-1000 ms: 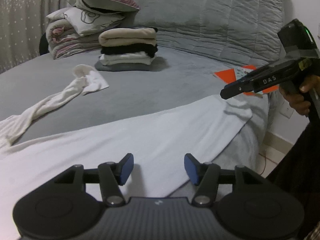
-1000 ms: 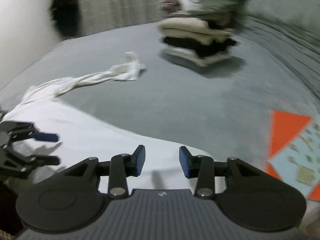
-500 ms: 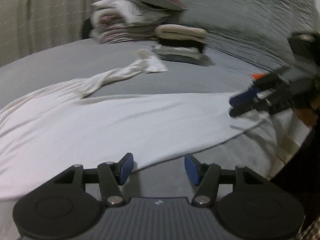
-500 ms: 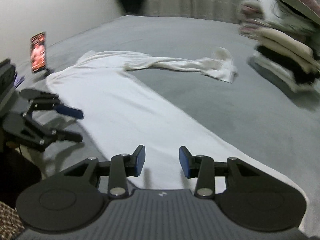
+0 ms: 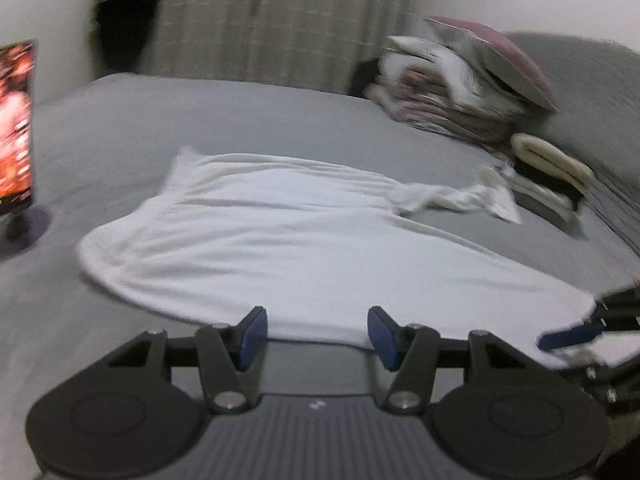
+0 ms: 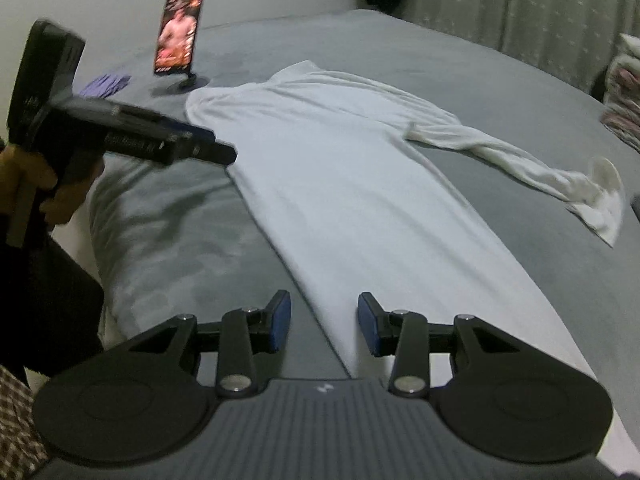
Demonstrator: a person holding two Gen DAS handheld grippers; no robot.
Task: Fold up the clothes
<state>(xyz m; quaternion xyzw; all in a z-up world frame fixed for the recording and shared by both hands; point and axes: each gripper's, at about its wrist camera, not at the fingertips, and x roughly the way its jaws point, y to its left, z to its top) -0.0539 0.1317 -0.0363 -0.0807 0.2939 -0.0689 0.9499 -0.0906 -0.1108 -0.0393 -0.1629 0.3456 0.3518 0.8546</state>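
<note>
White long-sleeved cotton shirt (image 6: 352,184) lies flat on the grey bed (image 6: 500,92), long axis running away from our empty, half-open right fingers (image 6: 368,328), which hover at its near hem, nearer than the left (image 5: 252,332).

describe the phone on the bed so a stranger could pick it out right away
Start at the grey bed with the white long-sleeved shirt spread over it. Just past the shirt's far end stands the phone, upright on a small round stand, the only thing with a glowing screen.

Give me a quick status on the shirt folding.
Left hand-held gripper open, empty. Right hand-held gripper open, empty. White long-sleeve shirt spread flat, unfolded. Nothing on it.
</note>
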